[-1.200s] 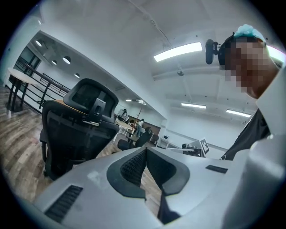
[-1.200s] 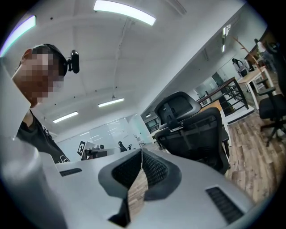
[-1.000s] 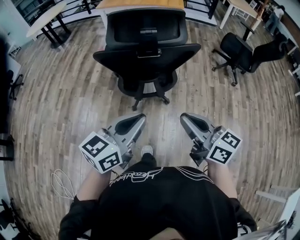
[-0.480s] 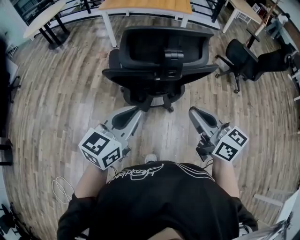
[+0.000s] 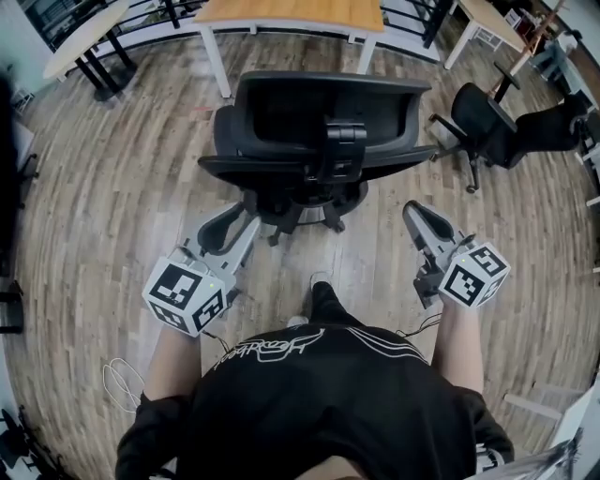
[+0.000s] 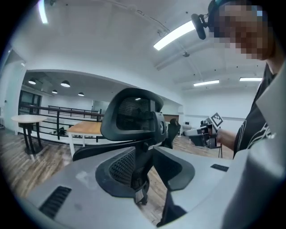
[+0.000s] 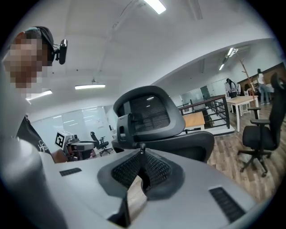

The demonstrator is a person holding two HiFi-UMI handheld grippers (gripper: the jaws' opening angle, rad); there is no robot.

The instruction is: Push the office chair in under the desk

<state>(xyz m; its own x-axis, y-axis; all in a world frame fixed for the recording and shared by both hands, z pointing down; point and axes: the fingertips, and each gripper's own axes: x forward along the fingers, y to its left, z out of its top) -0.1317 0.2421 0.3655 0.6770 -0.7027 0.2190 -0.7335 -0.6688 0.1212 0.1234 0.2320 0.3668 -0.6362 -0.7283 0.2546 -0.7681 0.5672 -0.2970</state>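
Though one newly-ajar, two claws [image 5: 221, 219] [image 5: 418, 215], one chair [image 5: 314, 127]

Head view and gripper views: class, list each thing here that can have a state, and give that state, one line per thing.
office chair: pulled out from the desk, backrest toward the person.
desk: standing, chair not under it.
left gripper: jaws apart, just been opening, nothing between them.
right gripper: jaws together, empty.
second chair: upright, off to the right.
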